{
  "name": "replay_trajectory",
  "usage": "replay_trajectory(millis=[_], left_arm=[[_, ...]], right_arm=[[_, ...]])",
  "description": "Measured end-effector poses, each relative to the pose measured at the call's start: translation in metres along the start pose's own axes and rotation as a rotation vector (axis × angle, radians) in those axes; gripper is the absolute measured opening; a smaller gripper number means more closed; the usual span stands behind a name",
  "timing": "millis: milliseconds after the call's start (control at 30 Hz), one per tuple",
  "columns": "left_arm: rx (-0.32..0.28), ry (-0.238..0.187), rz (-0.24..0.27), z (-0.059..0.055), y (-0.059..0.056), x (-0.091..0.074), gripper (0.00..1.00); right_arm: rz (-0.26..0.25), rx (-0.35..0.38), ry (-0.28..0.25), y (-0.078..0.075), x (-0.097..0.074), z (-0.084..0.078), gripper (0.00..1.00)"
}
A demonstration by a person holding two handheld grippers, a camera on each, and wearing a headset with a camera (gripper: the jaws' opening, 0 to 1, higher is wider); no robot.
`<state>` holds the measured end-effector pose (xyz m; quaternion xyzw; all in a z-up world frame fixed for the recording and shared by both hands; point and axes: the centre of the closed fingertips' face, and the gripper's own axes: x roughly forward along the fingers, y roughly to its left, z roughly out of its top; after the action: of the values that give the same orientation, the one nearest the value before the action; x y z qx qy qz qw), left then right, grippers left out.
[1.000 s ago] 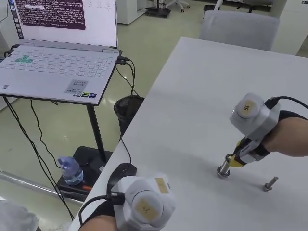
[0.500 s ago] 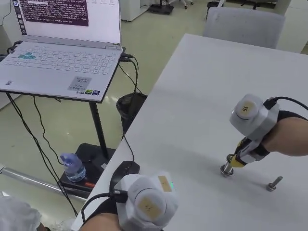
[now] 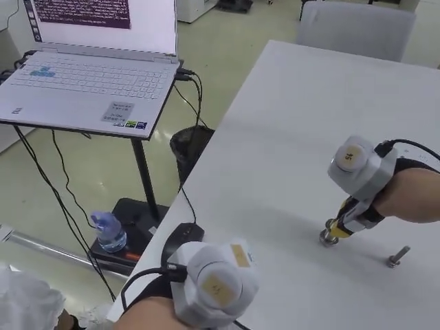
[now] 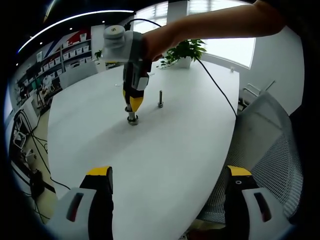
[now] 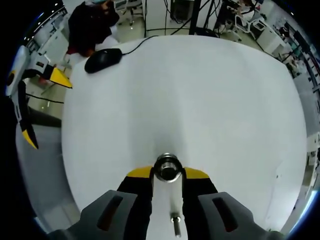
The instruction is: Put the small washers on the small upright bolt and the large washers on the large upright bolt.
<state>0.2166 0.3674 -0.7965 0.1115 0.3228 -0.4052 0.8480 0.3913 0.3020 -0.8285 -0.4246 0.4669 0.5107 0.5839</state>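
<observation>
The large upright bolt [image 3: 328, 237] stands on the white table [image 3: 289, 137], with the small upright bolt [image 3: 397, 257] to its right. My right gripper [image 3: 338, 228] points down onto the large bolt's top. In the right gripper view its yellow-tipped jaws close on a large washer [image 5: 167, 167], a ring at the top of the bolt. The left gripper view has the large bolt [image 4: 132, 119], the small bolt [image 4: 160, 98] and the right gripper [image 4: 132, 104] ahead. My left gripper [image 4: 167, 200] hangs open and empty at the table's near edge.
A laptop [image 3: 89, 75] sits on a stand left of the table. A black mouse [image 3: 180, 237] lies by the table's near left edge. A grey chair [image 3: 354, 27] stands at the far end, and a water bottle [image 3: 110, 232] is on the floor.
The head camera has drifted, shifting the whole picture. The right gripper stays on the large bolt and the left gripper keeps its place.
</observation>
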Motion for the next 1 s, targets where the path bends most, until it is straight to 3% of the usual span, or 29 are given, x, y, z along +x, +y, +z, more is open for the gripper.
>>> replay_trajectory(millis=[1000], left_arm=[[0.000, 0.018, -0.015, -0.006, 0.000, -0.002, 0.89]], right_arm=[[0.002, 0.009, 0.028, -0.003, 0.028, -0.005, 0.22]])
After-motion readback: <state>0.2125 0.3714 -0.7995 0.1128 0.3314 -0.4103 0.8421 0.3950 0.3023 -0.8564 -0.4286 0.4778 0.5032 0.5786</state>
